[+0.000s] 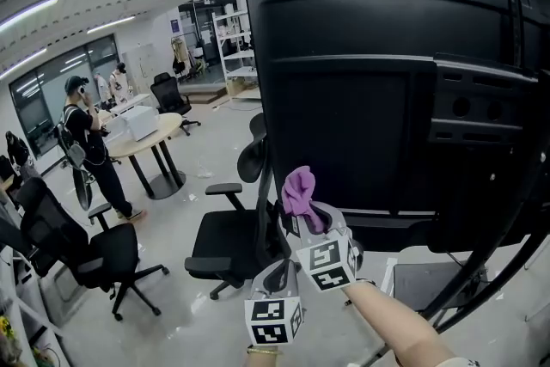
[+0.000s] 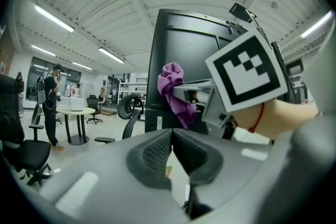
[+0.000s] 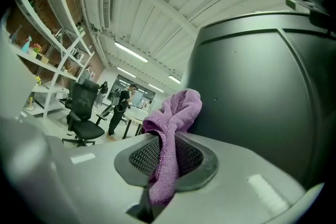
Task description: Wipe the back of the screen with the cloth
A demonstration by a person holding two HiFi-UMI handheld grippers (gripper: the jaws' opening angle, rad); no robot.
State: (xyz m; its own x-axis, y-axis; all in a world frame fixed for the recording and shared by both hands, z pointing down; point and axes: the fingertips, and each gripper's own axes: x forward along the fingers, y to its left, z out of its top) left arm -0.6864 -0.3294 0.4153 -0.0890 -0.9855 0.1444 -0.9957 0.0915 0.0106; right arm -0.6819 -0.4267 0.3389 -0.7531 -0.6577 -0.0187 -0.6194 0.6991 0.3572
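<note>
The big black back of the screen (image 1: 361, 107) fills the upper right of the head view. A purple cloth (image 1: 301, 195) is pinched in my right gripper (image 1: 306, 217), which is shut on it near the screen's lower left corner. In the right gripper view the cloth (image 3: 170, 128) bunches above the jaws, right beside the dark back panel (image 3: 262, 102); I cannot tell if it touches. My left gripper (image 1: 277, 279) sits lower and nearer me, shut and empty. Its own view shows the jaws closed (image 2: 171, 140), with the cloth (image 2: 174, 89) and the screen (image 2: 184, 71) ahead.
The screen stands on black slanted legs (image 1: 481, 262). A black office chair (image 1: 228, 249) sits below its left edge, another chair (image 1: 94, 258) further left. A person (image 1: 90, 146) stands by a round table (image 1: 146, 137) in the far left.
</note>
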